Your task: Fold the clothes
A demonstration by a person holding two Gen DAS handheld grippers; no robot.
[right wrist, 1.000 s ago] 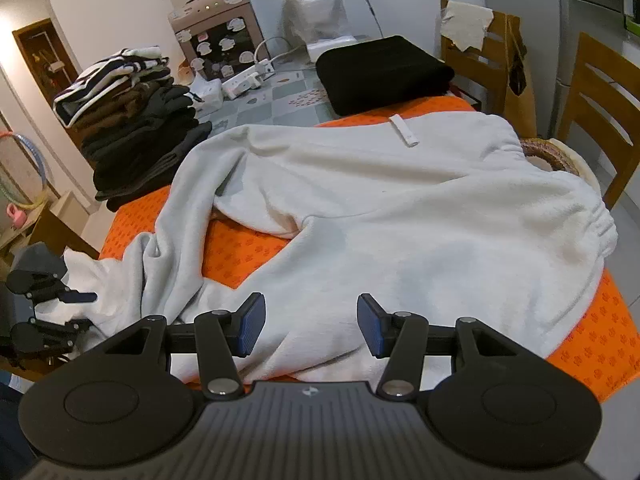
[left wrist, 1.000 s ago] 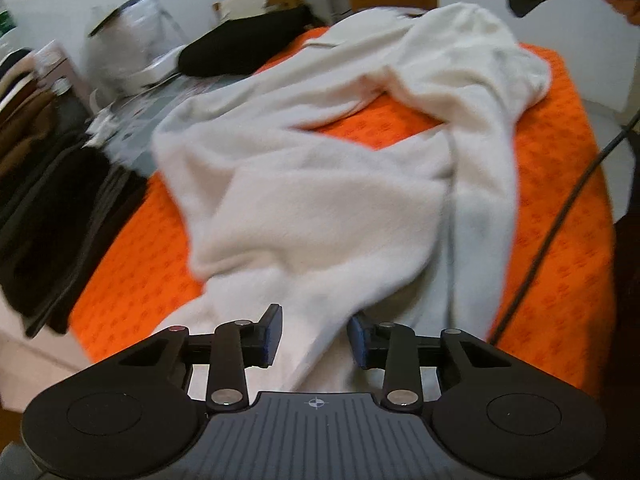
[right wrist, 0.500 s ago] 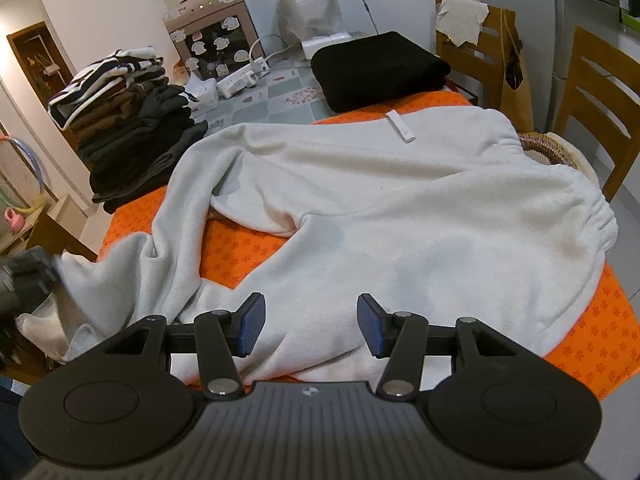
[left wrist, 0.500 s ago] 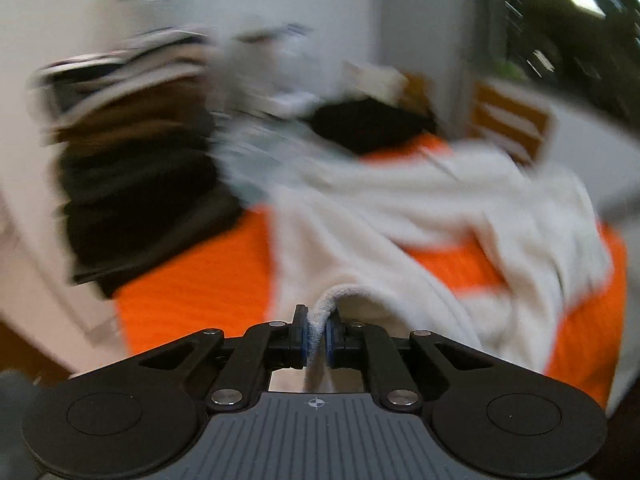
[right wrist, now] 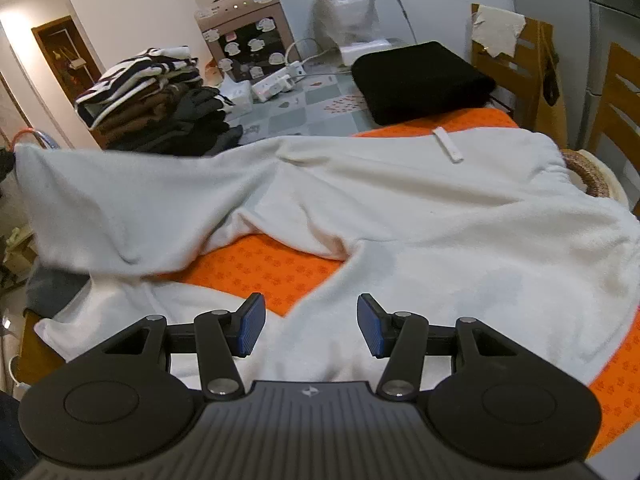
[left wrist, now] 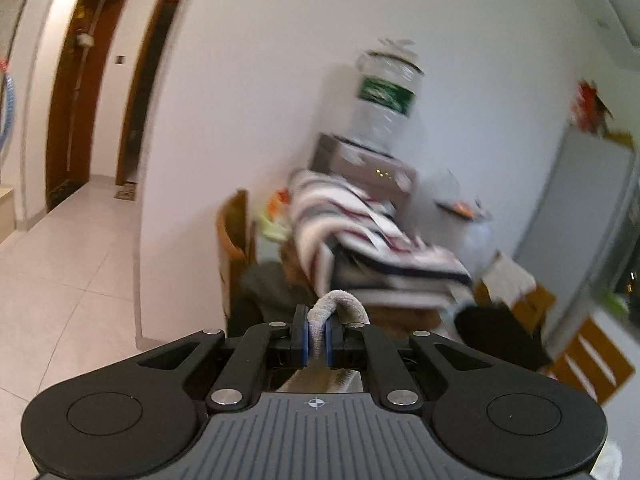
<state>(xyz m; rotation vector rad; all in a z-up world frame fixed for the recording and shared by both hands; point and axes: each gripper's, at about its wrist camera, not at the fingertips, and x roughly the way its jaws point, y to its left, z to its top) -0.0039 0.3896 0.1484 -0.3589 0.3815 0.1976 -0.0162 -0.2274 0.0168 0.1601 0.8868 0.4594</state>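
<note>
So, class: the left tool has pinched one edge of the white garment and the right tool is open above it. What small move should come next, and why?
Probably carry the left tool across toward the garment's far side. It is shut on an edge of the white garment, one leg hangs lifted over the orange mat, and the right tool is open and empty, so the left alone can lay the leg over.

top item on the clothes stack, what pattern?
Black-and-white stripes on the top item; clearest in the right wrist view.
</note>
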